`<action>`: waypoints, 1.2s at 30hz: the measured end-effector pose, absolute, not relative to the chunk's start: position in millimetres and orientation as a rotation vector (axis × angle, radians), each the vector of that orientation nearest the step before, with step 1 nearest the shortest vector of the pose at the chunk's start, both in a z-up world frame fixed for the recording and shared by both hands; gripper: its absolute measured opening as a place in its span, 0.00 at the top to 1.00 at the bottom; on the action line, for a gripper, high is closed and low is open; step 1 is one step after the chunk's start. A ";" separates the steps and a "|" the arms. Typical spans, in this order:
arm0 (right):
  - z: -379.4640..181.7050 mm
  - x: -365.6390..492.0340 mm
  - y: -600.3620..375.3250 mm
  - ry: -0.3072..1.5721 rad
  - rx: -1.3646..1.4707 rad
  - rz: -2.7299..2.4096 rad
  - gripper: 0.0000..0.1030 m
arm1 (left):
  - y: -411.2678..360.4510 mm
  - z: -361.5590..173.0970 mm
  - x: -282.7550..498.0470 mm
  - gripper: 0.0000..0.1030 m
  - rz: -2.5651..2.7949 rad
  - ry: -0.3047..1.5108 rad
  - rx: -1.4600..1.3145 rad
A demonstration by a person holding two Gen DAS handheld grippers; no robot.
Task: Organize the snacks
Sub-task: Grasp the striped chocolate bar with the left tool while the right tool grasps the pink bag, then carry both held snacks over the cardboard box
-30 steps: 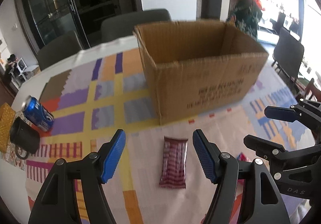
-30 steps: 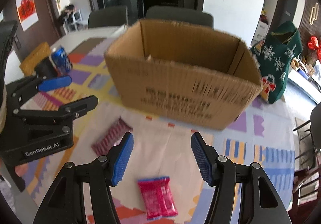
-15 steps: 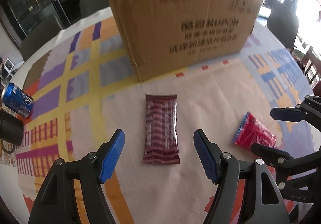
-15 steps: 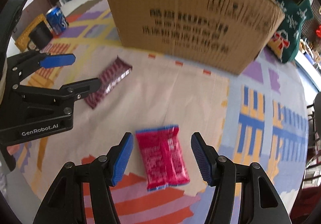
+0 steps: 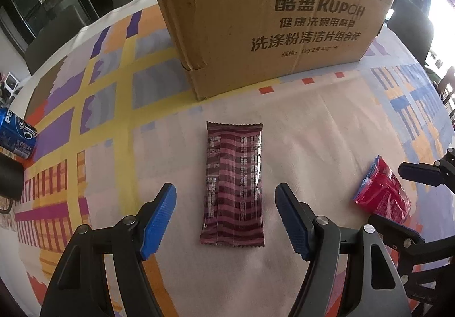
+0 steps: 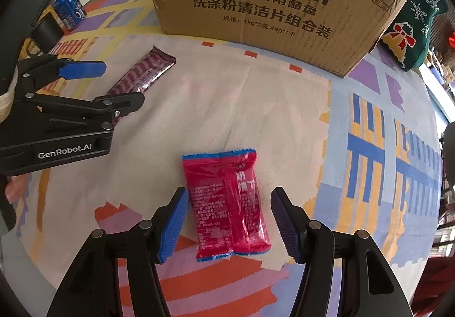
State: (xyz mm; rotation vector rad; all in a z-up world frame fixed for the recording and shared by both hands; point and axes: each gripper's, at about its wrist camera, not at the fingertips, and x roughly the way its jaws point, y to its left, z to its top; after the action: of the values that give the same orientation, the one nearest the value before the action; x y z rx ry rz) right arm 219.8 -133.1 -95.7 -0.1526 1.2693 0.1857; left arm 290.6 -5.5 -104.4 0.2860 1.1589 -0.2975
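Observation:
A maroon striped snack bar (image 5: 233,183) lies flat on the patterned tablecloth, lengthwise between the blue pads of my left gripper (image 5: 226,220), which is open and straddles it without touching. A red snack packet (image 6: 227,203) lies between the pads of my right gripper (image 6: 229,221), also open with gaps on both sides. The same red packet (image 5: 382,194) shows at the right of the left wrist view, and the maroon bar (image 6: 142,75) shows beside the left gripper (image 6: 105,84) in the right wrist view. A brown cardboard box (image 5: 264,12) stands just behind both snacks.
A blue soda can (image 5: 15,132) and a black mug (image 6: 47,31) stand at the table's left edge. A green knitted stocking (image 6: 412,24) hangs at the right beyond the box (image 6: 273,1). Dark chairs (image 5: 57,35) ring the far side of the table.
Both grippers have come down and tilted toward the table, so each snack now lies between its gripper's pads. The box fills the top of both views.

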 end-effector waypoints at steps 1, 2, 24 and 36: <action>-95.2 220.7 -133.6 1.266 -0.152 0.184 0.41 | -5.9 -105.1 291.9 0.31 -0.297 1.161 0.285; -95.4 221.9 -134.1 1.264 -0.150 0.184 0.41 | -6.2 -106.0 293.3 0.31 -0.295 1.165 0.282; -83.8 258.3 -126.0 1.177 -0.066 0.207 0.58 | -4.3 -98.0 292.1 0.65 -0.314 1.143 0.206; -55.6 250.6 -132.6 1.082 -0.036 0.226 0.58 | 2.5 -46.9 262.3 0.65 -0.292 1.029 0.127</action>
State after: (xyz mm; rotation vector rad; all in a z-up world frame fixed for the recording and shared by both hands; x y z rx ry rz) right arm 250.6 -132.6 -55.6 -0.0359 1.0819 0.2258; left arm 262.3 2.5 -46.9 0.1273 1.0289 -0.2919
